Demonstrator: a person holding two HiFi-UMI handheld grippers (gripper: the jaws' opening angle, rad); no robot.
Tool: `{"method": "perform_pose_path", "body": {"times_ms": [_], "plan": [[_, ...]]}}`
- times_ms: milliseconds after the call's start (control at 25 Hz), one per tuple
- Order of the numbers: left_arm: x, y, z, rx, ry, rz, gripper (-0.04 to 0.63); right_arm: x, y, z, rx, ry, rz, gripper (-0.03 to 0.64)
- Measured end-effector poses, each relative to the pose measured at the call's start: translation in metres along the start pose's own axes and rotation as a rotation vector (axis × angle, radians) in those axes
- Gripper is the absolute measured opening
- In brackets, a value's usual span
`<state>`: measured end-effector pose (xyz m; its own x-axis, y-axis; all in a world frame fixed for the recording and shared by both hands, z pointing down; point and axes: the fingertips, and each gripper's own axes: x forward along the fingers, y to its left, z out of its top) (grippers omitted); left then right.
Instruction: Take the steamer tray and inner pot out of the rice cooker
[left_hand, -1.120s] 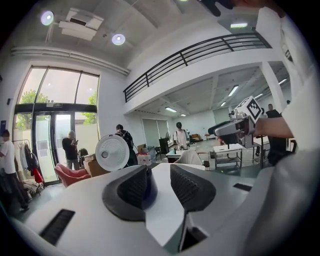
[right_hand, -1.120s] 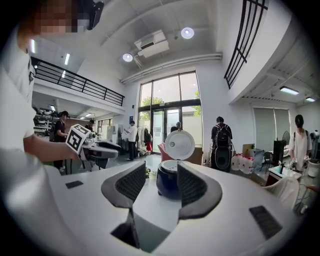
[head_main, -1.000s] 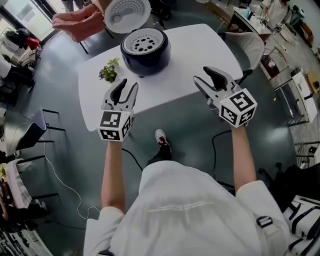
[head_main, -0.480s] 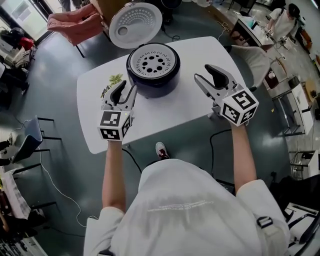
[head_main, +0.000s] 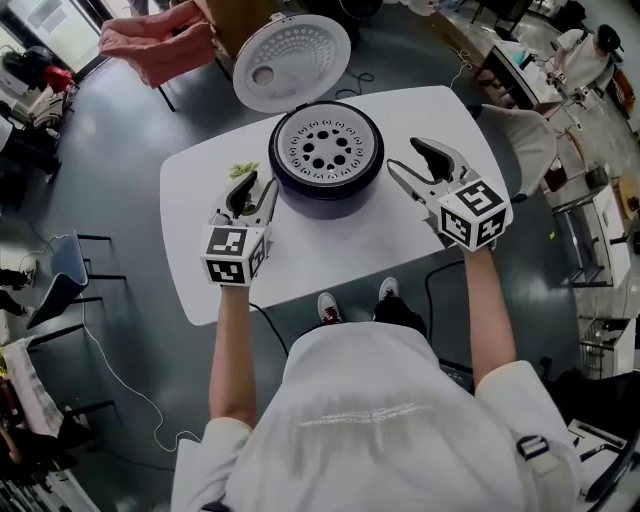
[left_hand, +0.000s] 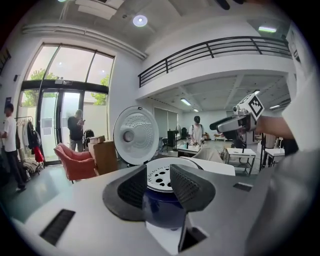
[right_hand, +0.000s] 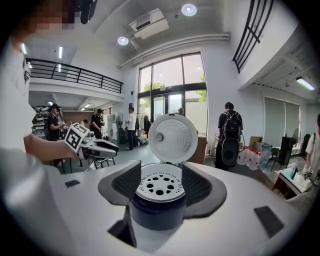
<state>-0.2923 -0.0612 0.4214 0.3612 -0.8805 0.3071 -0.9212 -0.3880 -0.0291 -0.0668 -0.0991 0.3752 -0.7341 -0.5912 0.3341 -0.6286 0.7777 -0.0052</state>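
Dark round rice cooker (head_main: 326, 185) on white table (head_main: 340, 250), white perforated steamer tray (head_main: 326, 150) seated inside. Left gripper (head_main: 254, 188) and right gripper (head_main: 406, 156) flank it, both released and empty. The right jaws have just been opening wider.

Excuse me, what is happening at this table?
A person holds the left hand-held gripper and the right hand-held gripper on either side of a rice cooker on a white table, lid up. Both are empty with jaws apart; the right one's jaws have just been opening, nothing between them. The steamer tray sits in the cooker, not yet touched.
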Motion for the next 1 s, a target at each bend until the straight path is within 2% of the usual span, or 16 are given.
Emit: {"method": "perform_pose_path", "body": {"times_ms": [160, 600, 760, 1000], "plan": [[0.018, 0.011, -0.002, -0.012, 0.028, 0.027, 0.158, 0.027, -0.013, -0.005, 0.015, 0.023, 0.062, 0.25], [0.058, 0.034, -0.018, -0.064, 0.129, 0.164, 0.158, 0.104, -0.048, -0.025, 0.028, 0.1, 0.255, 0.25], [0.08, 0.048, -0.022, -0.078, 0.202, 0.23, 0.158, 0.133, -0.067, -0.036, 0.09, 0.137, 0.309, 0.25], [0.106, 0.045, -0.047, -0.086, 0.35, 0.265, 0.159, 0.166, -0.084, -0.06, 0.134, 0.199, 0.382, 0.25]]}}
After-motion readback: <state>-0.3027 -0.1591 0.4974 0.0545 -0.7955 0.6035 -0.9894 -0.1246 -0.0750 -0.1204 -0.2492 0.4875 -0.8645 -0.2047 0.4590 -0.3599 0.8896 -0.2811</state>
